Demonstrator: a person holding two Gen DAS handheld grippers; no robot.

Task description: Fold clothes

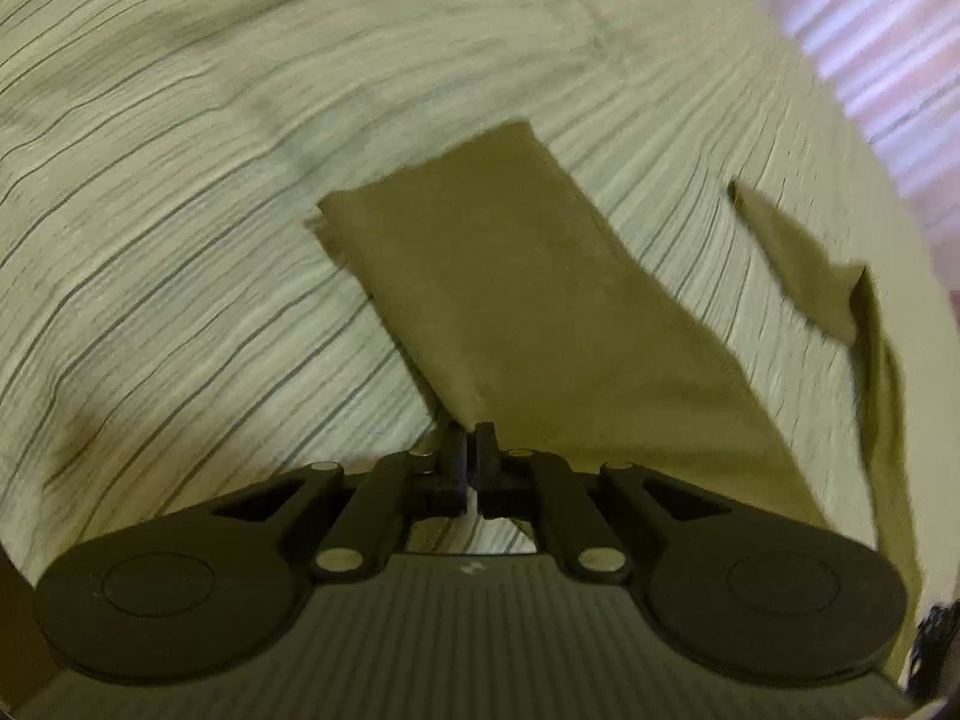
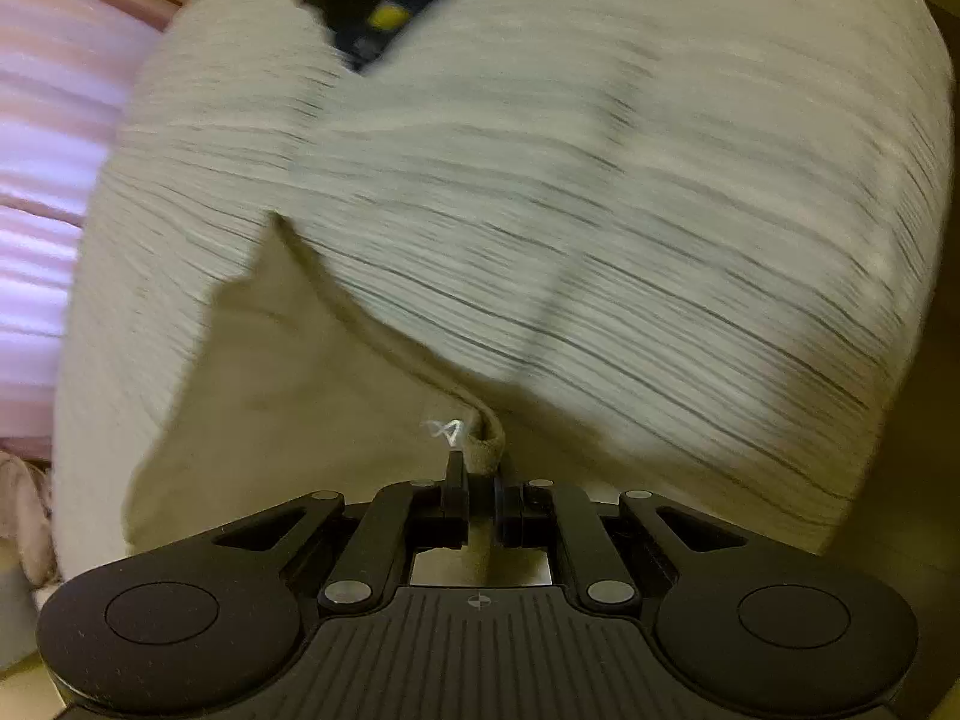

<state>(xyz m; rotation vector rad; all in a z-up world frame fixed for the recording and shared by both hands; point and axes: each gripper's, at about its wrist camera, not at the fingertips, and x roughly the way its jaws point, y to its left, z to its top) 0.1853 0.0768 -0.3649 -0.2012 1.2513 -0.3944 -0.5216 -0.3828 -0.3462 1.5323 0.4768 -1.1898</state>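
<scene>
Left gripper: nearest your left camera, its fingers were pressed together on the edge of the olive cloth, which ran up and away from the tips as a flat, doubled strip.
Right gripper: nearest your right camera, its fingers were pinched on a rolled hem of pale fabric, a loose white thread just beside the tips.
Where the garment was: the olive cloth lay draped over the striped sheet, with a second olive flap off to the right of the strip, apart from it on the surface. In the right view the pale panel you held spread left from the hem, over the same striped sheet.
How it would handle: you had something light and limp; it creased where it hung and would not keep a shape unsupported. Thin weave, likely to slide a little on the sheet.
Where to take hold: hems and corners suited you best, since the doubled edge gave the fingers more to bite on than a single layer.
Risk: both views were smeared, so you could not tell whether each pinch caught every layer.
</scene>
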